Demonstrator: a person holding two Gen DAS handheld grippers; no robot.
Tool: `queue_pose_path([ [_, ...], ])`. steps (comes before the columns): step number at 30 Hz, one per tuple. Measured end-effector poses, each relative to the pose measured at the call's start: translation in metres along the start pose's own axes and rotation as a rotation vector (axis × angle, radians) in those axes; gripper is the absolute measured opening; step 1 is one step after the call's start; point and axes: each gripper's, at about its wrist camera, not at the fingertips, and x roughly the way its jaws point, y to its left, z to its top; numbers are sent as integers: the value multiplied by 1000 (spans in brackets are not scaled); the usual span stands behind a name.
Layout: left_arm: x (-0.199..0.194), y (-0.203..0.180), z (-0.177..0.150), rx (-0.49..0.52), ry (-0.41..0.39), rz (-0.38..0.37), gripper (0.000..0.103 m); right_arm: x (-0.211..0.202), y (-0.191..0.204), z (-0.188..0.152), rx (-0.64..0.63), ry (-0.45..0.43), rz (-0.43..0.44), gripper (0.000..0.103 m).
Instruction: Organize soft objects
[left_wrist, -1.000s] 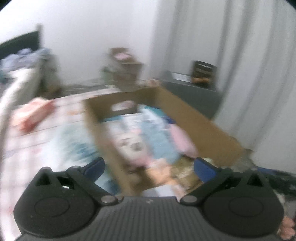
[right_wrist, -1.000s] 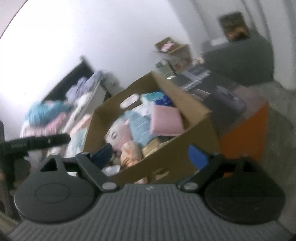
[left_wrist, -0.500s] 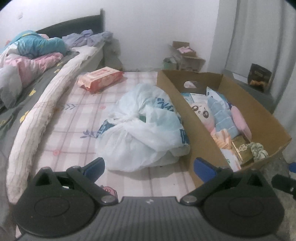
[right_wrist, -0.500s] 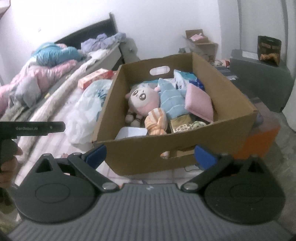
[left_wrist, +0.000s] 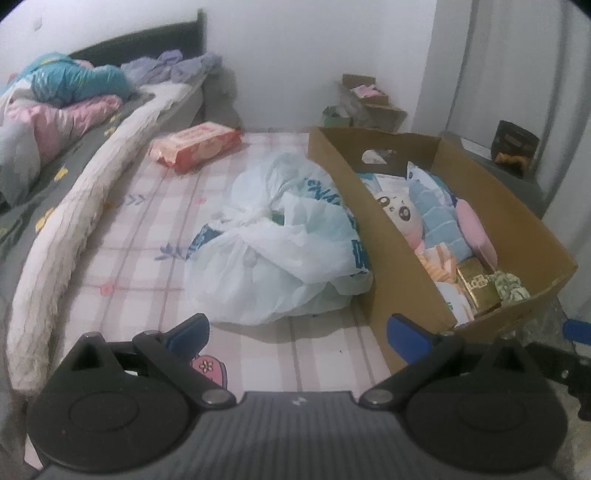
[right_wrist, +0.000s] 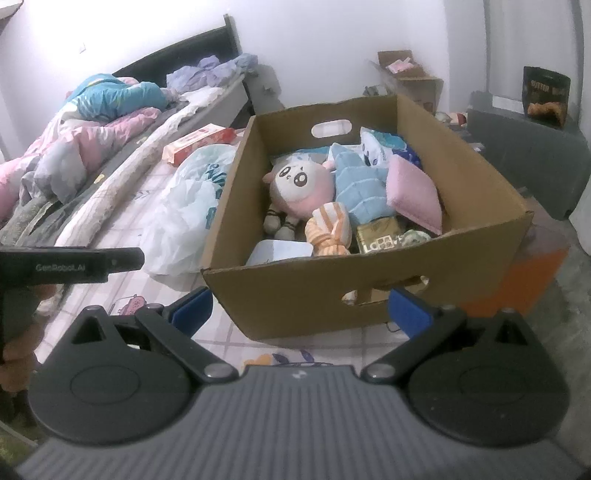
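A cardboard box (right_wrist: 369, 291) (left_wrist: 402, 269) stands on the bed and holds soft things: a round pink-and-white plush doll (right_wrist: 301, 188) (left_wrist: 397, 210), a light blue plush (right_wrist: 360, 184), a pink cushion (right_wrist: 413, 194), an orange striped plush (right_wrist: 328, 230) and a gold packet (right_wrist: 380, 236). A white plastic bag (left_wrist: 280, 247) (right_wrist: 188, 206) lies left of the box. My left gripper (left_wrist: 297, 334) is open and empty above the bedsheet before the bag. My right gripper (right_wrist: 301, 308) is open and empty in front of the box's near wall.
A pink wipes pack (left_wrist: 195, 146) lies further up the checked sheet (left_wrist: 147, 236). Rumpled bedding (right_wrist: 92, 133) and a rolled white cover (left_wrist: 66, 236) are at left. A grey cabinet (right_wrist: 528, 155), small boxes (right_wrist: 410, 77) and curtains stand at right. The left gripper body (right_wrist: 70, 264) shows at left.
Both views swung from a blurred look at the box to a steady one; the left gripper now faces the bag and sheet. Both stay open.
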Motion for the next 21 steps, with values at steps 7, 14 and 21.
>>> queue_pose_path([
  [7, 2, -12, -9, 41, 20, -2, 102, 15, -1, 3, 31, 65, 34, 102],
  [14, 5, -20, -9, 48, 40, -14, 102, 25, 7, 10, 7, 73, 79, 102],
  [21, 7, -23, -8, 53, 48, -15, 102, 35, 7, 12, 9, 93, 80, 102],
])
